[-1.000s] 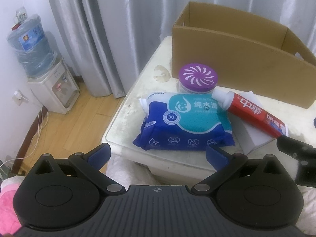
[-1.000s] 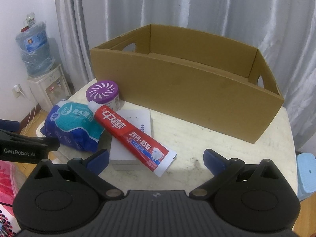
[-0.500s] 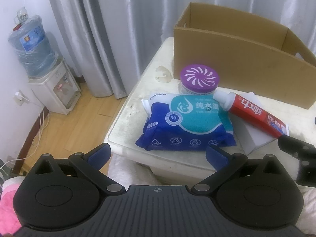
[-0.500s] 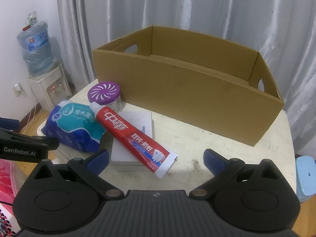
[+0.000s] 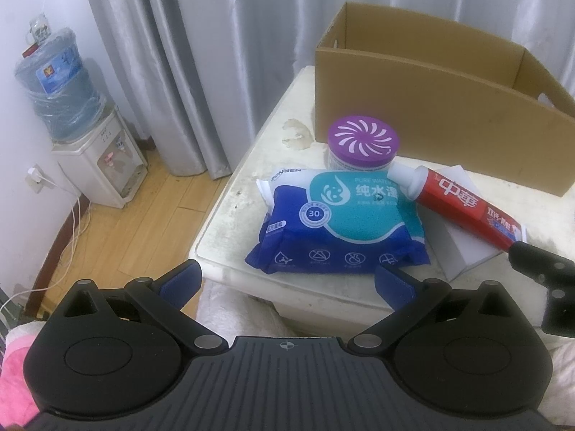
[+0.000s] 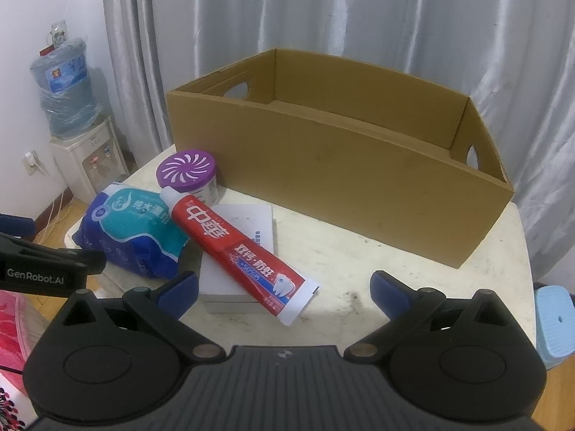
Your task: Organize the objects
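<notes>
A blue and teal wet-wipes pack [image 5: 337, 222] [image 6: 133, 230] lies at the table's near left corner. Behind it stands a jar with a purple swirl lid [image 5: 361, 147] [image 6: 187, 176]. A red toothpaste tube [image 5: 463, 212] [image 6: 237, 251] rests slanted across a flat white box [image 5: 463, 248] [image 6: 244, 251]. An open cardboard box [image 5: 431, 107] [image 6: 337, 172] stands at the back of the table. My left gripper [image 5: 287, 280] is open, just short of the wipes pack. My right gripper [image 6: 284, 287] is open too, hovering before the tube's flat end.
The white table [image 6: 395, 273] is stained, with bare surface at its right front. A water dispenser [image 5: 93, 158] stands on the wooden floor at left. Grey curtains [image 6: 323, 18] hang behind. A light blue stool [image 6: 555, 323] sits at far right, pink fabric [image 5: 14, 370] at lower left.
Both grippers have drifted slightly, so the table items sit a bit further right and higher in view. No object has moved, and both stay open.
</notes>
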`<state>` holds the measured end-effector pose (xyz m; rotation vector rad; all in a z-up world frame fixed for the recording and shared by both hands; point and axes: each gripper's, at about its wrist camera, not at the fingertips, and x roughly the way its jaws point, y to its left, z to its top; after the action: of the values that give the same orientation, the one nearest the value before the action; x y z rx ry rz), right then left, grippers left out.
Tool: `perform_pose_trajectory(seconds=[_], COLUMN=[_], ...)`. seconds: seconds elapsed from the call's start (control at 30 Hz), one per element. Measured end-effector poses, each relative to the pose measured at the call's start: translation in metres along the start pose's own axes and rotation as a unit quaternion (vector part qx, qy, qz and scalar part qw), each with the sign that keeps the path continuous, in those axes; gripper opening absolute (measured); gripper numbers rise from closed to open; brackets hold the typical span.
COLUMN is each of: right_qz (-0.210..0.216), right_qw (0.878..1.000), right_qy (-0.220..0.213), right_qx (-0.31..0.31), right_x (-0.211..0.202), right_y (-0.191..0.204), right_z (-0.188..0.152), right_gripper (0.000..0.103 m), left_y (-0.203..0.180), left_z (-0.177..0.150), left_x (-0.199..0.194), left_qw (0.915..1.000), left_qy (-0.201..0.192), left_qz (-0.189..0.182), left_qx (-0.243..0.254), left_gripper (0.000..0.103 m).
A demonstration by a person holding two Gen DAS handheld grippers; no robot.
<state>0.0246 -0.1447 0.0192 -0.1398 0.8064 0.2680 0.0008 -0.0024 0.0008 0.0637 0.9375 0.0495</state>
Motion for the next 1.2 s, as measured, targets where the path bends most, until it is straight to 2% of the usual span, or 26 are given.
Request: perform_pose_trajectory(seconds=[0.8, 1.03, 1.2], right_qz=[-0.009, 0.02, 0.043], right_qw=[1.0, 0.999, 0.997], right_qy=[-0.014, -0.031, -0.045], right_qx=[0.002, -0.007, -0.037], right_x=[0.005, 0.004, 0.005], right_y=[-0.014, -0.025, -0.028], right_z=[0.009, 0.013, 0.013], right_gripper=[0.103, 0.103, 0.103], left_y=[-0.014, -0.019, -0.025], left_z=[0.025, 0.035, 0.042], left_x=[0.007, 0.002, -0.001], left_qw=[0.9999, 0.998, 0.9943], left_qy=[-0.002, -0.046, -0.057], left_qz=[0.002, -0.035, -0.089], left_qx=[0.016, 0.024, 0.011], left_gripper=[0.103, 0.103, 0.103])
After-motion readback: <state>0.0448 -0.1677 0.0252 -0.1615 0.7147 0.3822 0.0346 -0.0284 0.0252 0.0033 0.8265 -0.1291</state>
